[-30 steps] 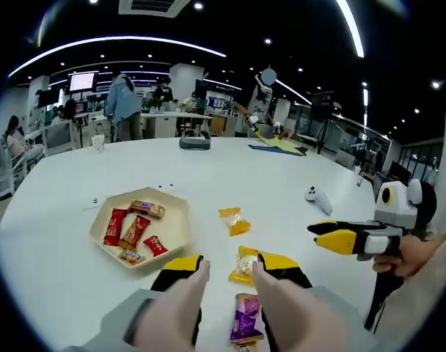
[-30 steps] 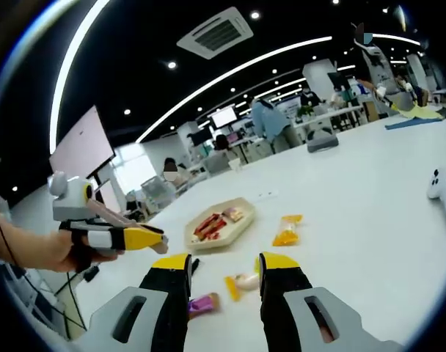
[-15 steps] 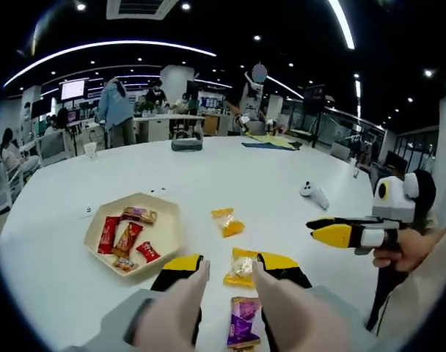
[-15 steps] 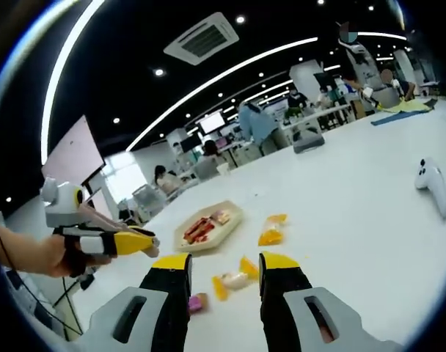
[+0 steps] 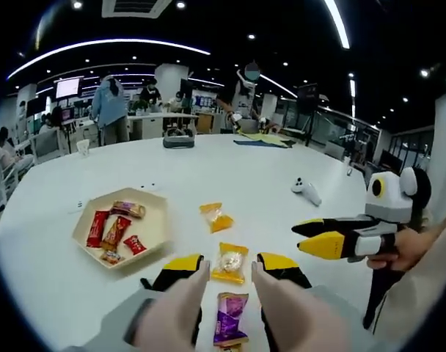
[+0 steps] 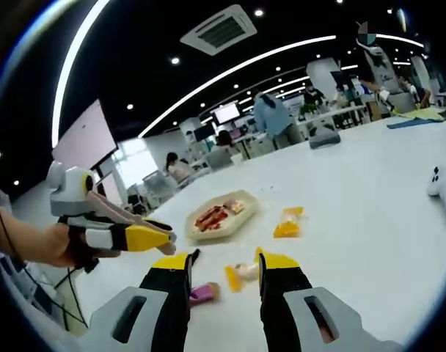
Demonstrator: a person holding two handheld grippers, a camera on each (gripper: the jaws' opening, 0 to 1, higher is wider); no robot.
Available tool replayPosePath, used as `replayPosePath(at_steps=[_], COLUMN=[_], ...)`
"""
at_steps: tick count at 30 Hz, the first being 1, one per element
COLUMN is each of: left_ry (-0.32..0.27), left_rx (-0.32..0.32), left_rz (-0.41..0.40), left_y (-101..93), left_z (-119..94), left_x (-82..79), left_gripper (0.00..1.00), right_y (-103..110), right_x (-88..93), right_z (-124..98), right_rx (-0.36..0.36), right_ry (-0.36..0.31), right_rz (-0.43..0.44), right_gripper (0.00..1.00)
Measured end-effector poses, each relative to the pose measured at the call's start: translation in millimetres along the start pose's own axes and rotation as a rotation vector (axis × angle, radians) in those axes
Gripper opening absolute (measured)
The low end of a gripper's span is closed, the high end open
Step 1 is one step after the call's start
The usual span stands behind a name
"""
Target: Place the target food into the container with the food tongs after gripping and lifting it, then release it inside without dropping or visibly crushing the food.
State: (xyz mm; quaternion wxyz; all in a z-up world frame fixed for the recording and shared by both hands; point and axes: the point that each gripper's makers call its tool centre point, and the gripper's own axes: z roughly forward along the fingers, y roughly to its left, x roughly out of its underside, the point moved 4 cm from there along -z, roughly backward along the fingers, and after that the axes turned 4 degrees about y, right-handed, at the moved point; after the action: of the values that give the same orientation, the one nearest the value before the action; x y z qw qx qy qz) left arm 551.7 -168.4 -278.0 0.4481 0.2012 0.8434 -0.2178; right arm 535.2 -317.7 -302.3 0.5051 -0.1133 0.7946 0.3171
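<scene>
A yellow wrapped candy (image 5: 229, 262) lies on the white table, seen between the tips of my open left gripper (image 5: 230, 262); nothing is held. A purple packet (image 5: 229, 319) lies nearer, between the jaws' bases, and an orange packet (image 5: 216, 218) lies farther off. The beige hexagonal tray (image 5: 155, 229) to the left holds several wrapped sweets. My right gripper (image 5: 305, 237) hovers at the right in a hand, jaws apart. In the right gripper view, the right gripper (image 6: 224, 262) is open above the yellow candy (image 6: 238, 273), with the tray (image 6: 243, 216) beyond it and the left gripper (image 6: 164, 238) at the left.
A white game controller (image 5: 304, 191) lies on the table at the far right, also the controller (image 6: 443, 183) at the right edge. A headset (image 5: 177, 139) sits at the table's far side. People stand at desks behind the table.
Both cameras have shifted slightly with the hands; the right gripper sits a little further left in the left gripper view. The packets and tray have not moved. Both grippers stay open.
</scene>
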Motion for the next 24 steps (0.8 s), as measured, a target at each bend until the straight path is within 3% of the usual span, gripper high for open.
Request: replayPosePath(at_steps=[4,7,10,12,19,24], left_ry=[-0.008,0.025,0.025,0.041,0.087,0.106], left_rx=[0.004,-0.013,0.003,0.004,-0.001,-0.01], left_rz=[-0.009,0.069,0.038,0.072,0.061,0.095], left_y=[2.9,2.0,-5.9,-9.9,-15.2,-20.9], left_z=[-0.8,1.9,2.1,3.6,10.2,11.9], left_x=[-1.4,8.0,14.8,22.8,51.1,62.3], left_gripper=[0.28,0.28,0.28,0.28,0.28,0.29], right_y=[4.3,2.2,2.3,3.6,0.7,17.2], right_x=[-0.3,-2.1,-2.7,-3.3,-0.8,4.0], right_z=[2.8,6.1,8.5,8.4,13.1,10.1], right_rx=[-0.005,-0.001,0.002,0.002,0.015,-0.015], right_ry=[0.0,-0.005,-0.002,-0.006,0.024,0.048], right_rz=[-0.007,-0.009,-0.004,-0.009,-0.009,-0.059], right_gripper=[0.36,0.36,0.36,0.36,0.36,0.35])
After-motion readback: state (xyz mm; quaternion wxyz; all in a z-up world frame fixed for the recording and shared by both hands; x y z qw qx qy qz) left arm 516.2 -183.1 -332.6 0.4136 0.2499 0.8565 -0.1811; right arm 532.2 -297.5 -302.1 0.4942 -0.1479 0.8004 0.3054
